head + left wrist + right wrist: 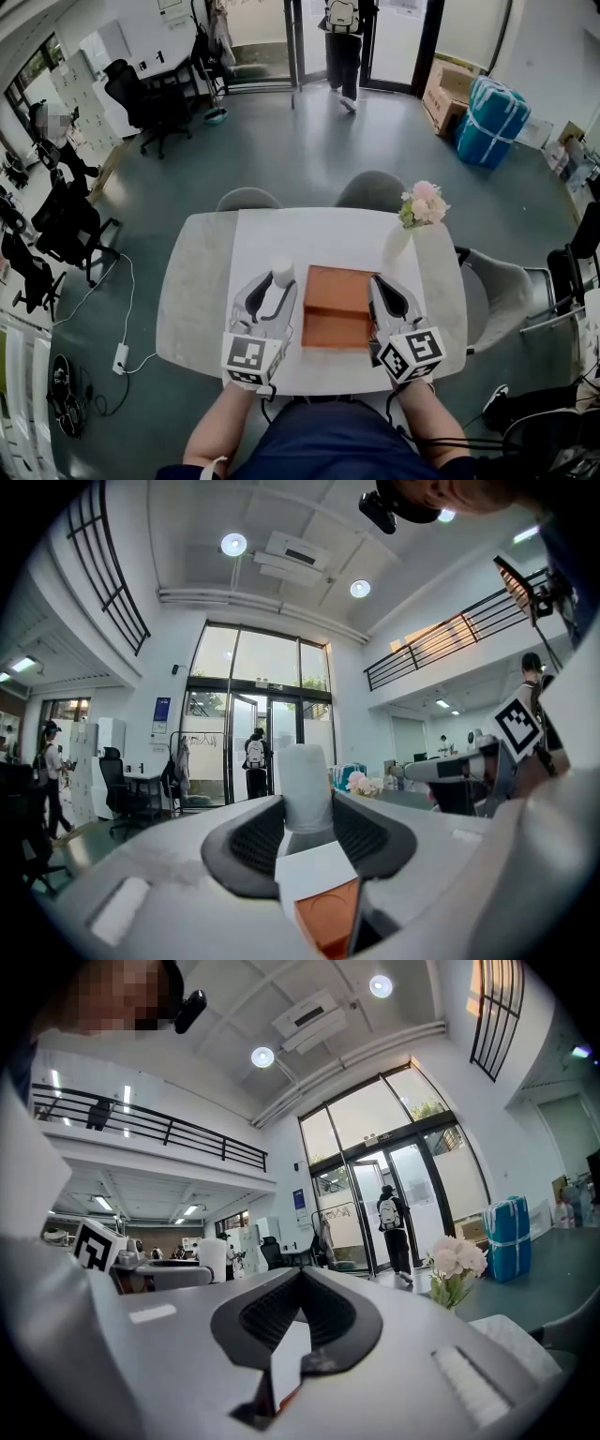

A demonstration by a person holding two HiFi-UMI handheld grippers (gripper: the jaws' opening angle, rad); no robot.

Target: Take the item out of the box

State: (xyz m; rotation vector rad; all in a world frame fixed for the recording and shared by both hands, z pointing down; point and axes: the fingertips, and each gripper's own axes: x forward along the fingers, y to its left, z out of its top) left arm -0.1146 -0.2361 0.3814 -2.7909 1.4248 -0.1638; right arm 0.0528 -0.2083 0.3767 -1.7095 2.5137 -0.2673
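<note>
Head view: the left gripper [281, 282] is seen with its jaws clamped on the item [282, 270], a small white cylinder standing upright, its long axis vertical. The item is held just outside the box [339, 292], at about 10 o'clock from the box's middle, beside the far left corner and over the desk [202, 309]. The open orange box lies at 3 o'clock from the left jaws, and nothing else can be made out on its floor. The right gripper [377, 281] is placed at 3 o'clock from the box, just beside its right wall, so the left one is plainly the nearer to the item. A vase of flowers [422, 204] stands at 1 o'clock from the box, well apart from both grippers.

Left gripper view: the item [306, 785] is shown straight ahead at 12 o'clock, pinched between the two dark pads near its lower half, with its top rising clear above them. A corner of the box [326, 925] is visible low at 6 o'clock, below the jaws.

Right gripper view: the jaws are drawn together at their tips with nothing caught between them, only pale desk being seen through the gap behind. The item [214, 1258] is seen at 9 o'clock, well apart. Removal is judged essentially done; a clear patch of desk at 9 o'clock from the box would suit setting it down.
</note>
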